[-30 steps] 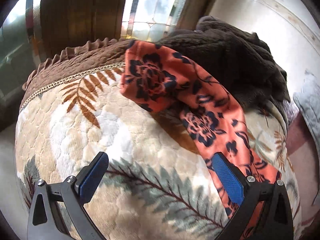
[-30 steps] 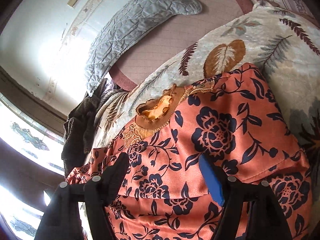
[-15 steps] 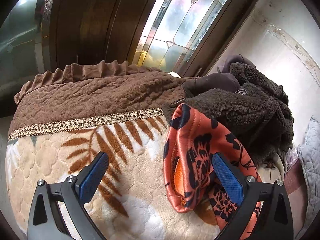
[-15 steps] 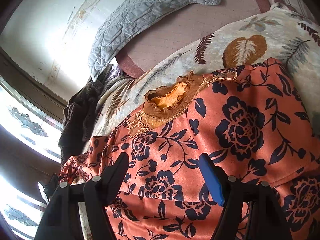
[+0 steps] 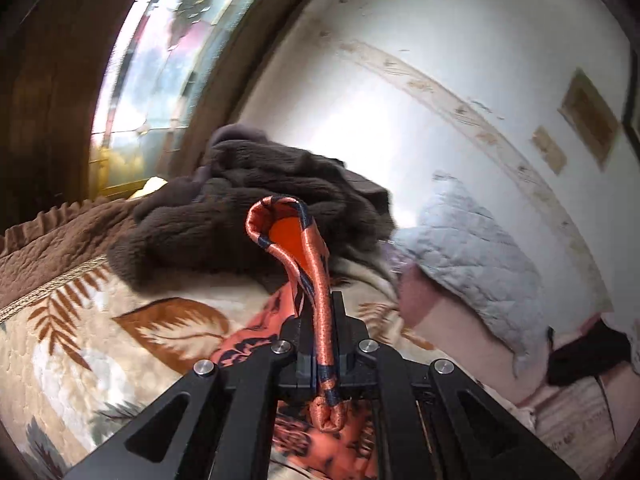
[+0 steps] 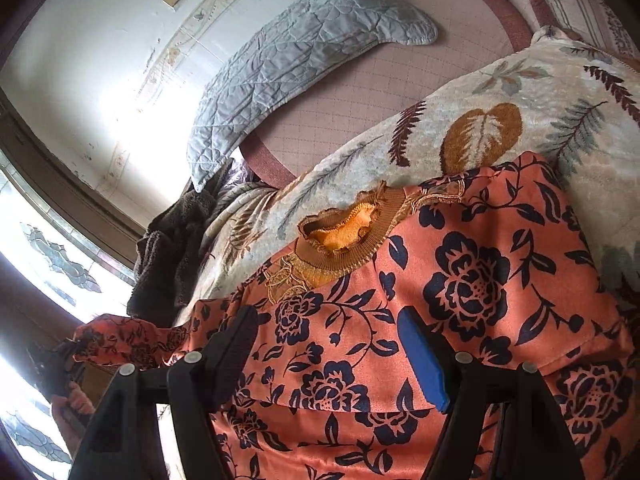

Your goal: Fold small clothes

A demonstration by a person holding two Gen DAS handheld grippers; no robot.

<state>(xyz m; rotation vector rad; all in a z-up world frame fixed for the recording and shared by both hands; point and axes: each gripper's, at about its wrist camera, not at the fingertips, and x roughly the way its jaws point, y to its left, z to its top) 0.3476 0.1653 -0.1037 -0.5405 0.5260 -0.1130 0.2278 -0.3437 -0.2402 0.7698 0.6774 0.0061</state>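
An orange satin top [image 6: 472, 280] with a navy flower print lies on the leaf-patterned blanket [image 6: 500, 92], its brown ribbed collar [image 6: 348, 236] facing the pillow. My right gripper [image 6: 328, 344] hovers open just over the top's body, with cloth under its fingers but none pinched. My left gripper [image 5: 320, 320] is closing its jaws on the top's sleeve [image 5: 316, 280], and the pads pinch it. The sleeve's cuff loops up above the fingers. In the right wrist view that sleeve [image 6: 128, 340] stretches left, off the blanket, to the left gripper [image 6: 60, 364] in a hand.
A dark brown fleece garment [image 5: 240, 216] is heaped at the blanket's far edge by the stained-glass window [image 5: 160, 72]. A grey quilted pillow [image 6: 304, 52] lies on a pink sheet [image 6: 372, 100] against the white wall. A dark object [image 5: 584, 356] sits at the right.
The left gripper went from wide open to shut on the sleeve and rose, lifting the sleeve off the blanket. The right gripper has stayed open over the top.
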